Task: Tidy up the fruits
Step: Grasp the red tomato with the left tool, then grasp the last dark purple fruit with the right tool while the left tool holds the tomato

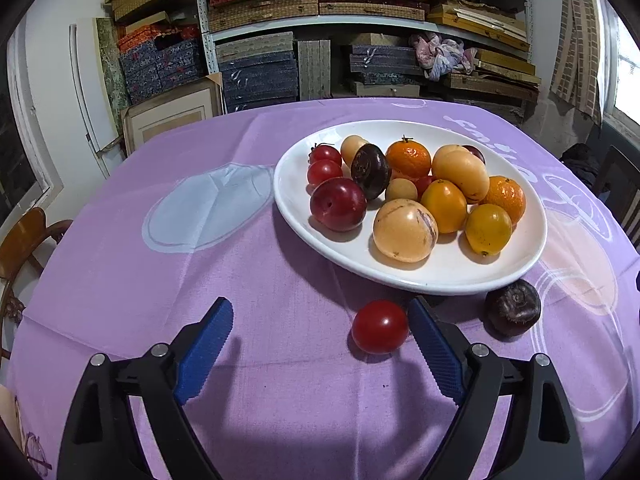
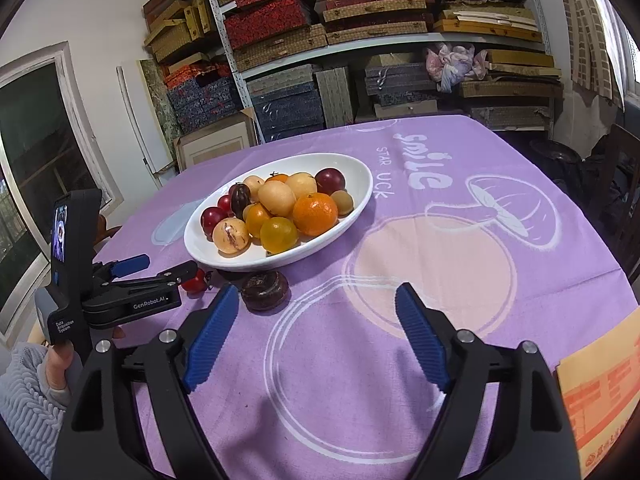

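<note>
A white oval plate (image 1: 440,276) (image 2: 360,184) on the purple cloth holds several fruits: tangerines, yellow fruits, plums and a dark passion fruit. A red cherry tomato (image 1: 380,332) (image 2: 195,282) lies on the cloth in front of the plate. A dark purple passion fruit (image 1: 513,307) (image 2: 265,290) lies to its right. My left gripper (image 1: 320,314) (image 2: 164,266) is open, the tomato between its blue fingertips, next to the right one. My right gripper (image 2: 318,298) is open and empty, with the dark fruit just past its left fingertip.
A purple printed tablecloth (image 2: 440,240) covers the table. A cardboard box (image 2: 604,396) sits at the near right edge. Shelves of stacked boxes (image 1: 360,20) stand behind the table. A wooden chair (image 1: 24,240) is at the left.
</note>
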The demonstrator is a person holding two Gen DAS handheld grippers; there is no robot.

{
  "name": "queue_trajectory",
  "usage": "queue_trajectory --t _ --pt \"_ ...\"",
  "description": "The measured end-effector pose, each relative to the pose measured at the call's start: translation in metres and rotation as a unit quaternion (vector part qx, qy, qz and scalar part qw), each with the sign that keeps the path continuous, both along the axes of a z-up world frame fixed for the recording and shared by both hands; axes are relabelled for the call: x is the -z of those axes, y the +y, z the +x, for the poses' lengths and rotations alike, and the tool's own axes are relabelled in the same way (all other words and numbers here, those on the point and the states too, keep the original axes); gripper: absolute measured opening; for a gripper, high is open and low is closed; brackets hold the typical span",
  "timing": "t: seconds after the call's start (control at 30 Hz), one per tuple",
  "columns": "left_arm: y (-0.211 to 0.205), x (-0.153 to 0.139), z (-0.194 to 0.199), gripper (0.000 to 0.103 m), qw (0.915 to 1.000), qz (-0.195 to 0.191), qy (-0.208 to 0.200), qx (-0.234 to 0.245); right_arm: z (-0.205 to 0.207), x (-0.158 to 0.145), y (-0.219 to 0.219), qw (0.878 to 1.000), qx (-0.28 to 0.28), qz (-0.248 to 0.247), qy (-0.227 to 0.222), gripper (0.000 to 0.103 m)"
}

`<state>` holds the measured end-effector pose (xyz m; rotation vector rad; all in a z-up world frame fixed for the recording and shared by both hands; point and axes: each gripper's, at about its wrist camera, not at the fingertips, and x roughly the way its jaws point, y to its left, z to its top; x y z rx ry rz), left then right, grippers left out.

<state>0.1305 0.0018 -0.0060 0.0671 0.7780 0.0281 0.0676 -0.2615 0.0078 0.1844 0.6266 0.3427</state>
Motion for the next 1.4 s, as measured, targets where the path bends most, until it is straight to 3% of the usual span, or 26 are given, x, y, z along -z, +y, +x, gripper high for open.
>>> queue_trajectory --t 0.2,0.57,0.7,0.9,1.0,1.4 --pt "0.010 0.004 -0.002 0.090 0.9997 -0.013 0.013 0.015 0.001 -0.001 -0.002 1.000 -0.008 0.013 0.008 0.079" --pt "-0.018 0.012 0.013 0.088 0.9980 0.003 0.033 0.055 -0.001 -0.002 -0.001 1.000 -0.011 0.013 0.007 0.081" --pt "-0.018 0.017 0.023 0.056 0.9970 -0.010 0.052 0.057 -0.001 -0.002 0.000 1.000 -0.009 0.013 0.009 0.082" --pt "-0.005 0.019 0.022 0.050 0.9968 -0.031 0.057 0.045 0.000 -0.001 -0.001 1.000 -0.009 0.014 0.010 0.082" --pt "-0.003 0.018 0.018 0.033 0.9974 -0.026 0.053 0.041 0.002 0.002 0.000 1.000 -0.010 0.008 0.015 0.082" --pt "0.043 0.004 -0.046 0.033 0.9989 -0.036 0.022 -0.020 0.005 0.016 0.034 0.997 -0.055 -0.054 0.026 0.082"
